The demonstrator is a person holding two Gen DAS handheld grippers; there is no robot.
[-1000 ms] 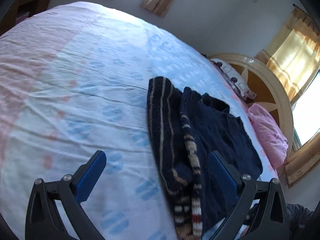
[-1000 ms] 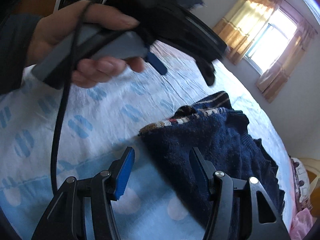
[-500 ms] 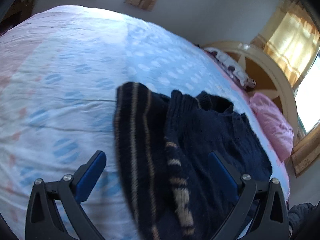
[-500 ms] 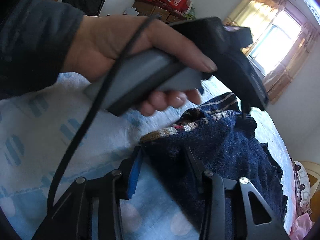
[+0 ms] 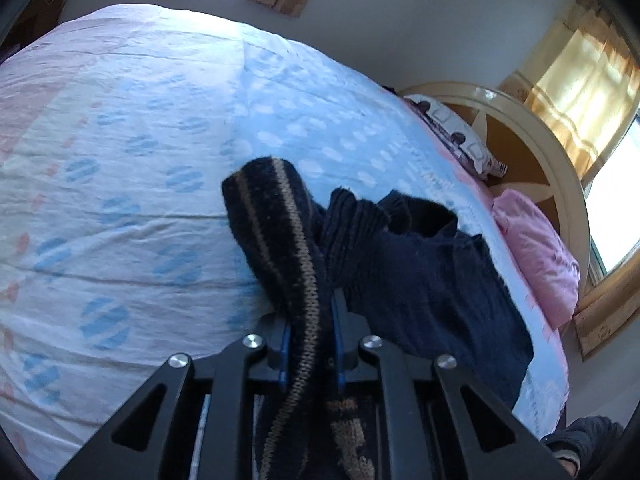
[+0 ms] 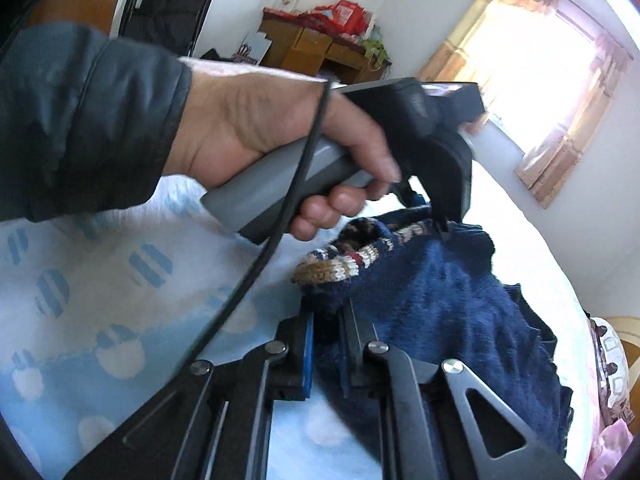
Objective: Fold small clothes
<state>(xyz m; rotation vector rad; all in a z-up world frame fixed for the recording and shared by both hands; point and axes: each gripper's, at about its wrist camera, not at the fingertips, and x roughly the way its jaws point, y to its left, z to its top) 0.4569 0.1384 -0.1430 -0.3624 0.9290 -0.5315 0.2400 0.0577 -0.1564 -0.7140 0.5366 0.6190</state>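
A small navy knitted sweater (image 5: 420, 276) with tan stripes lies crumpled on the bed; it also shows in the right wrist view (image 6: 440, 312). My left gripper (image 5: 309, 320) is shut on its striped hem edge, which runs up between the fingers. My right gripper (image 6: 326, 332) is shut on the sweater's near corner, by the tan and red patterned band (image 6: 340, 268). In the right wrist view the person's hand holds the left gripper's grey handle (image 6: 288, 184) just above the sweater.
The bed sheet (image 5: 140, 200) is white with blue and pink marks. A pink pillow (image 5: 536, 256) and a round wooden headboard (image 5: 560, 168) lie at the right. A wooden desk (image 6: 320, 48) and a black chair (image 6: 168, 16) stand beyond the bed.
Both grippers have closed from open onto the sweater's edge. The left gripper moved over the striped hem and the right gripper moved in on the near corner.
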